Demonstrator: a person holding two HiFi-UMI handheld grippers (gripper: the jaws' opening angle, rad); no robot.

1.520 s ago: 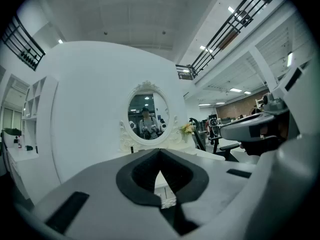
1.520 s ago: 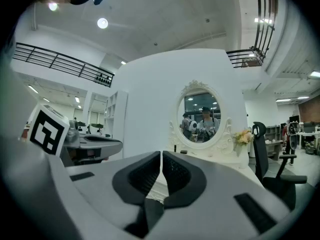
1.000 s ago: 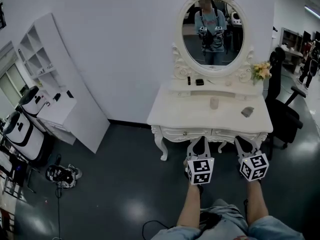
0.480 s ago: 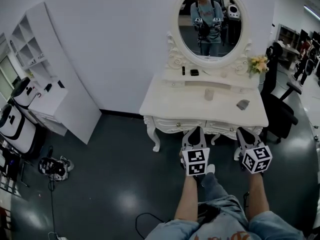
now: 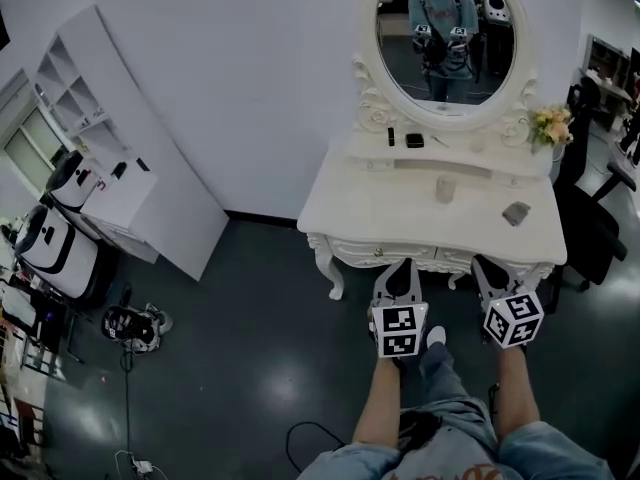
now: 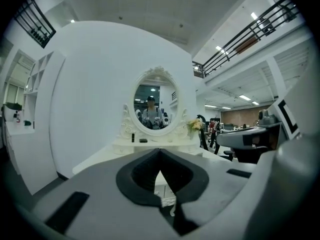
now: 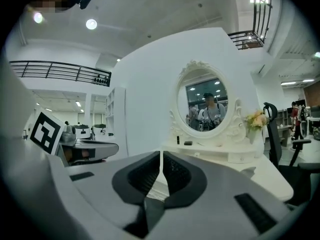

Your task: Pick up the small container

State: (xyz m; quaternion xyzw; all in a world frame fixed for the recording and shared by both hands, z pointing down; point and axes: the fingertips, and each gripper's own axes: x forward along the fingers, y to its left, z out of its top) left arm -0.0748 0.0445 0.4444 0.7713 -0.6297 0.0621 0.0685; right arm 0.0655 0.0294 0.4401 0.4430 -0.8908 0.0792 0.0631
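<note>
The small container [image 5: 444, 189], a pale short cylinder, stands upright near the middle of the white dressing table [image 5: 370, 208]. Both grippers hang in front of the table's near edge, short of the top and well apart from the container. My left gripper [image 5: 403, 268] is shut with nothing in it, jaws touching in the left gripper view [image 6: 160, 151]. My right gripper [image 5: 487, 266] is likewise shut and empty, its tips meeting in the right gripper view [image 7: 161, 154]. Neither gripper view shows the container.
A grey object [image 5: 516, 213] lies at the table's right. Two small dark items [image 5: 414, 140] sit on the shelf under the oval mirror [image 5: 448, 38], flowers [image 5: 552, 125] beside it. Black chair [image 5: 592, 230] at right; white shelf unit [image 5: 120, 158] and floor clutter [image 5: 135, 328] at left.
The head view has swung slightly, so the table sits a little further right in frame. Both grippers stay shut and side by side before the table's front edge.
</note>
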